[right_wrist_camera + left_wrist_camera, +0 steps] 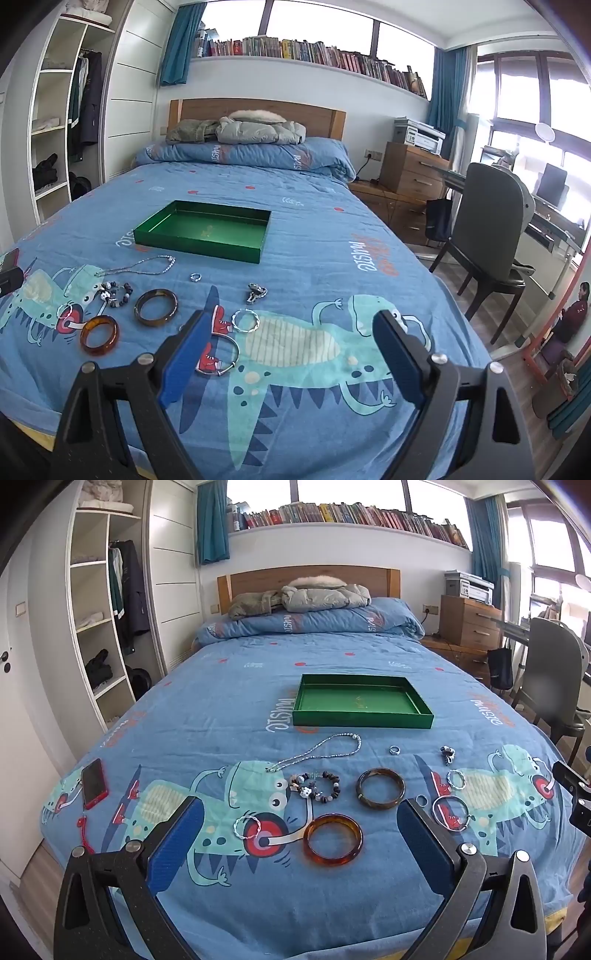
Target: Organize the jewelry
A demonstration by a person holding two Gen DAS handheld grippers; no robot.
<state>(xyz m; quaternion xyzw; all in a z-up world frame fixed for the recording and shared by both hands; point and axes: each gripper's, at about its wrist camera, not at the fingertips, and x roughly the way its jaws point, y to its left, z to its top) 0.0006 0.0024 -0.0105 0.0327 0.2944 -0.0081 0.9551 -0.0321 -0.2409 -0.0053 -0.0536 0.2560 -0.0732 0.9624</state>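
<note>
An empty green tray [362, 722] [195, 245] lies on the blue bedspread. In front of it lie a beaded necklace [317, 753] [147, 266], a bead bracelet [319, 786] [118, 293], a dark bangle [380, 788] [156, 307], an amber bangle [332, 839] [99, 335], twisted silver bracelets [246, 826] [245, 320], a thin silver bangle [451, 813] [221, 356], a ring [394, 750] [195, 277] and a small charm [447, 755] [256, 292]. My left gripper [301, 834] is open above the amber bangle. My right gripper [293, 350] is open and empty, with the silver bangle by its left finger.
A red phone [94, 783] lies at the bed's left edge. A folded quilt and jacket [306, 598] lie at the headboard. A chair [491, 236] and desk stand right of the bed, a wardrobe on the left.
</note>
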